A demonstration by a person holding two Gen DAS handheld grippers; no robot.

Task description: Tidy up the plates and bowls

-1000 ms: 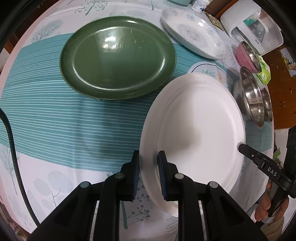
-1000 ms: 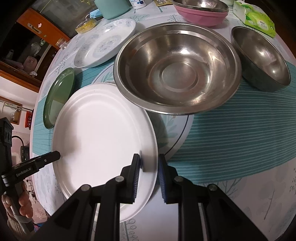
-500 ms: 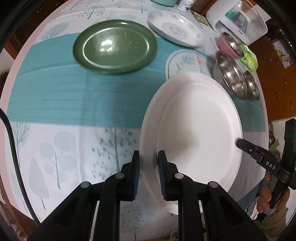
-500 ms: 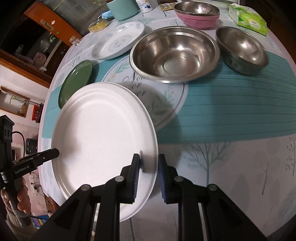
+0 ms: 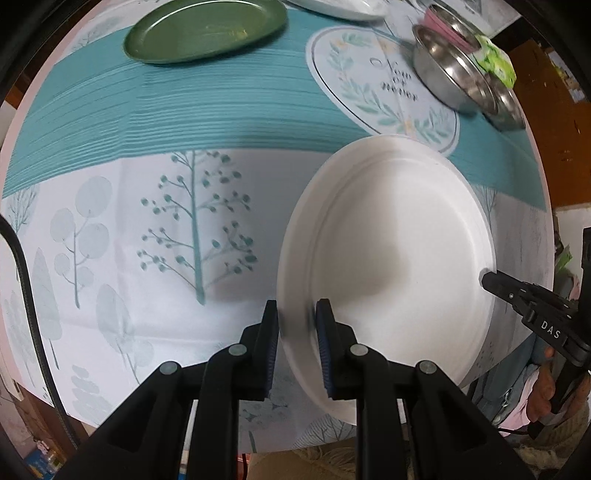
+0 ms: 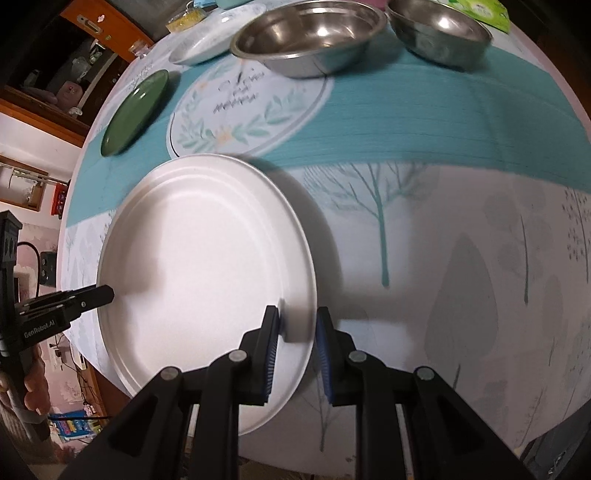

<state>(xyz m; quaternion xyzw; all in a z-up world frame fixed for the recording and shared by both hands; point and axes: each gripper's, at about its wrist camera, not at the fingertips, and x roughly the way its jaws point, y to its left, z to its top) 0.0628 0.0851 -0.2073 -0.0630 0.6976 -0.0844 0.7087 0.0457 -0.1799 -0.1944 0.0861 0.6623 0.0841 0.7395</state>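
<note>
Since the earlier frames the white plate (image 5: 391, 251) has been carried back from the dishes toward the near edge of the table (image 5: 110, 221): the green plate (image 5: 207, 29) has slid to the top of the left wrist view, and the large steel bowl (image 6: 310, 37), once just beside the white plate, now sits at the top of the right wrist view. The left gripper (image 5: 297, 325) is clenched on the plate's rim at the lower centre of its frame, and the right gripper (image 6: 297, 325) is clamped on the opposite rim. The plate looks lifted clear of the tablecloth and tilts a little in both views.

The risk, as I judge it, lies in the shared hold. If one hand outruns the other, or the wrists roll unevenly, the thin smooth rim could twist out of a pad and that side would drop onto the table. Lowering it too near the table's edge could leave it overhanging.
</note>
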